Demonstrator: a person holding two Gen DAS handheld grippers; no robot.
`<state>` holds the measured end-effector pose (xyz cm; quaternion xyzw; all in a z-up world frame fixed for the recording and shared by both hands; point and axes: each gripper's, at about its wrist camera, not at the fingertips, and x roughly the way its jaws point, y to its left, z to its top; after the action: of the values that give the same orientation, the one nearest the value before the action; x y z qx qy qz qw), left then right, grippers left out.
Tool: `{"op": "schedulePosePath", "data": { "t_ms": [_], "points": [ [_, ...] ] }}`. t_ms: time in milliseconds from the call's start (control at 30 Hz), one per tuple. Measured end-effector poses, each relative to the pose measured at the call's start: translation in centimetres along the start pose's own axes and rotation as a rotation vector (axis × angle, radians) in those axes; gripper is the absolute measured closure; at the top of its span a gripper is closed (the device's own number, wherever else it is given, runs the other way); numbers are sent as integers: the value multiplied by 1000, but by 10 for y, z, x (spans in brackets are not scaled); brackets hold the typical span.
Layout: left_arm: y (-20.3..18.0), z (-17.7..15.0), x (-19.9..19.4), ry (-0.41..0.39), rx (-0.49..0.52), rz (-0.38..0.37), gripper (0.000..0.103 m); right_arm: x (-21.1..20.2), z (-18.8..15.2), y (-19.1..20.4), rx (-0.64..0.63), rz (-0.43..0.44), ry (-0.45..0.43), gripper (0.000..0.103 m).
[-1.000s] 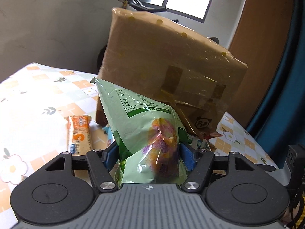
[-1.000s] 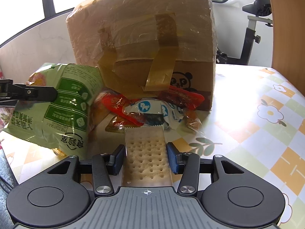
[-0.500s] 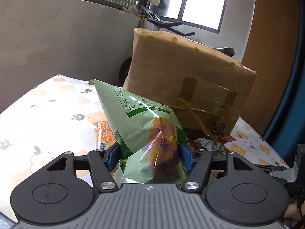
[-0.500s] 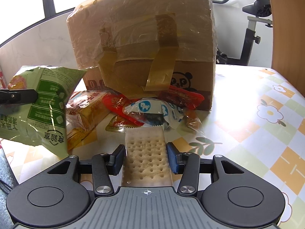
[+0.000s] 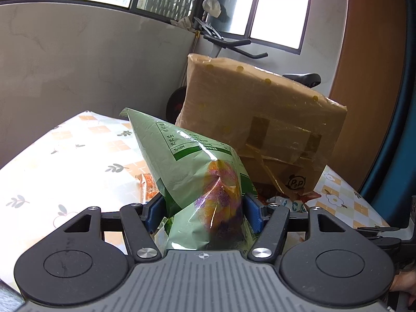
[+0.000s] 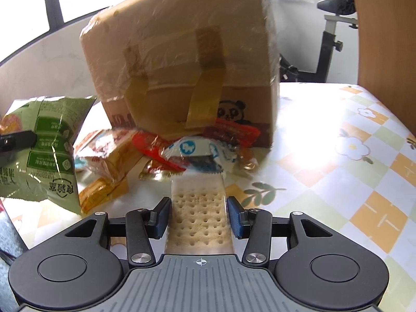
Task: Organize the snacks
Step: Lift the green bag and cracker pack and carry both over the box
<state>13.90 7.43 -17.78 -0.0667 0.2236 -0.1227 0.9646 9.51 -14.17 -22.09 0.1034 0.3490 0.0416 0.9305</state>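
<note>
1. The left gripper (image 5: pixel 204 214), of black plastic with blue pads, is seen about half open, its pads pressed into a green bag (image 5: pixel 197 179). The bag is of glossy crinkled film, puffed and tapering to a crimped corner, with a printed nutrition table and coloured pieces pictured on its side; it is held clear of the table.
2. The right gripper (image 6: pixel 199 217) is closed partway on a cracker pack (image 6: pixel 199 221), a flat rectangular piece dotted with small holes, wrapped in clear film with a serrated end.
3. The table (image 6: pixel 338 182) is covered by a smooth cloth printed with orange and green checks, flowers and leaves.
4. Just beyond the cracker pack, a loose heap of snacks is noted: a white and blue wrapper (image 6: pixel 200 150), red foil packets (image 6: pixel 231 132) and clear-wrapped cakes (image 6: pixel 111 150).
5. Behind the heap, a cardboard box (image 6: pixel 182 59) is found, wrapped in clear plastic, strapped with brown tape and stamped with a panda (image 6: pixel 231 109).
6. Farthest off, an exercise bike (image 6: pixel 335 26) and windows are recorded.
</note>
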Motion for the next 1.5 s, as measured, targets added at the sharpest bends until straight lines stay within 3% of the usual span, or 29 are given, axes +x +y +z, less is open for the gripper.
{"op": "schedulePosePath", "data": {
  "t_ms": [333,633,867,1067,1500],
  "points": [
    [1,33,-25,-115,25,0,37,-47,37,3,-33,3,-135,60],
    [-12,87,-28,-193,69,-26,37,-88,113,14,-116,38,-297,60],
    [-28,124,-24,-256,86,-55,37,-101,172,11,-134,58,-361,60],
    [-43,154,-4,-282,133,-74,37,-89,209,6,-150,49,-376,60],
    [-52,190,60,-216,199,-77,37,-21,261,-16,-69,18,-355,60]
  ]
}}
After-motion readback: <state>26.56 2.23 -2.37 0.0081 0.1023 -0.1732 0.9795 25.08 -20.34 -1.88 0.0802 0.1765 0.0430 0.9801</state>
